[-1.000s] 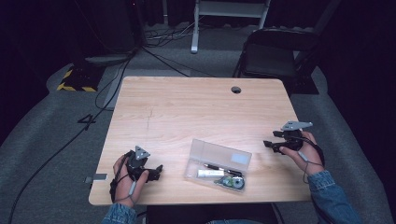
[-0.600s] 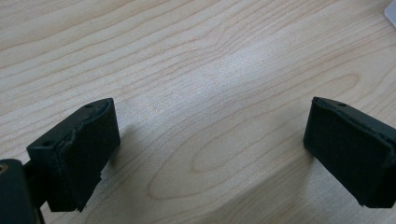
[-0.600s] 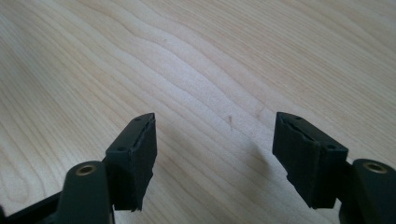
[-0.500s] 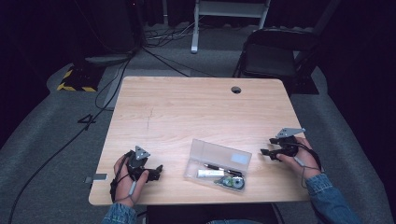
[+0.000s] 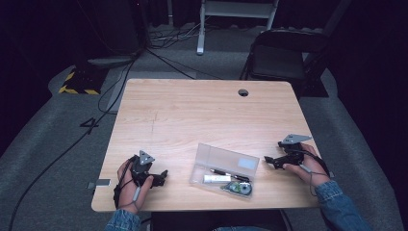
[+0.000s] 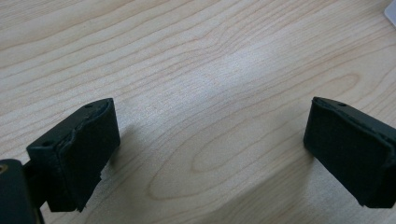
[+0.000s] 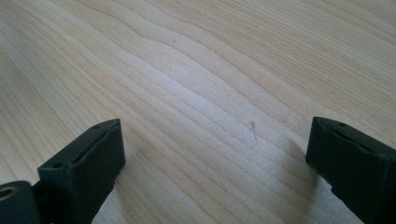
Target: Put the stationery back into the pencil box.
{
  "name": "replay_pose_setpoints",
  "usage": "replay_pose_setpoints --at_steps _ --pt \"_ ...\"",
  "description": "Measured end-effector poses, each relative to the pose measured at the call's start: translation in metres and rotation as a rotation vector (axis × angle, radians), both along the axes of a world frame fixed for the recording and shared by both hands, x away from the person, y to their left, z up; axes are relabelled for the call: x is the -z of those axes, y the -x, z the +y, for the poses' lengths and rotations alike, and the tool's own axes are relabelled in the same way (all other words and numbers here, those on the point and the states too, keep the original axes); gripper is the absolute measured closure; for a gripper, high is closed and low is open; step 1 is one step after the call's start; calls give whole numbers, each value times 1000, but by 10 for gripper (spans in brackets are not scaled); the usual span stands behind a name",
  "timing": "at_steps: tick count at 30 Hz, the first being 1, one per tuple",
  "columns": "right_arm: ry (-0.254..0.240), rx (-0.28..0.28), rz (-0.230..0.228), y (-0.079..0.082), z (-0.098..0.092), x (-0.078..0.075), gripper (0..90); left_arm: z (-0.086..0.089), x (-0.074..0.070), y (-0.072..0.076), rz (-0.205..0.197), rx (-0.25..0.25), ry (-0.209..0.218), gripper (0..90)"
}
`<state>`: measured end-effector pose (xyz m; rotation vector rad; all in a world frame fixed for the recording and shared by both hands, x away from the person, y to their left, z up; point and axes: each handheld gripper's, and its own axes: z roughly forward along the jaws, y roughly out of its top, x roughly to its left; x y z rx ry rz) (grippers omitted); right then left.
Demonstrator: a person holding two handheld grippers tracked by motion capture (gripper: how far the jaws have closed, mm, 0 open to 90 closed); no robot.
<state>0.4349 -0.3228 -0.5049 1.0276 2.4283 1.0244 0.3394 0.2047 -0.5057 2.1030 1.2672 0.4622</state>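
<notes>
Changed: my right gripper (image 5: 269,160) has sunk to the table (image 5: 192,115) beside the clear case (image 5: 224,171), its jaws just opening wider, nothing between them.
Left gripper (image 5: 162,176): unmoved, spread over bare wood.
Case: between both grippers, lid open.
Hard to read: small case contents.

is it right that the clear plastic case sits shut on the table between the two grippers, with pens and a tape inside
Not quite: the clear plastic case is open, its lid laid back. The high view shows it on the table between the left gripper and right gripper, pens and a tape inside.
</notes>
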Motion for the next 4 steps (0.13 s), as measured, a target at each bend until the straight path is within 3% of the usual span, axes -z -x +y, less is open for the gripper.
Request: replay_pose_setpoints --at_steps 4 --pt "1 -1 1 0 0 0 42 0 0 0 0 -3 1 40"
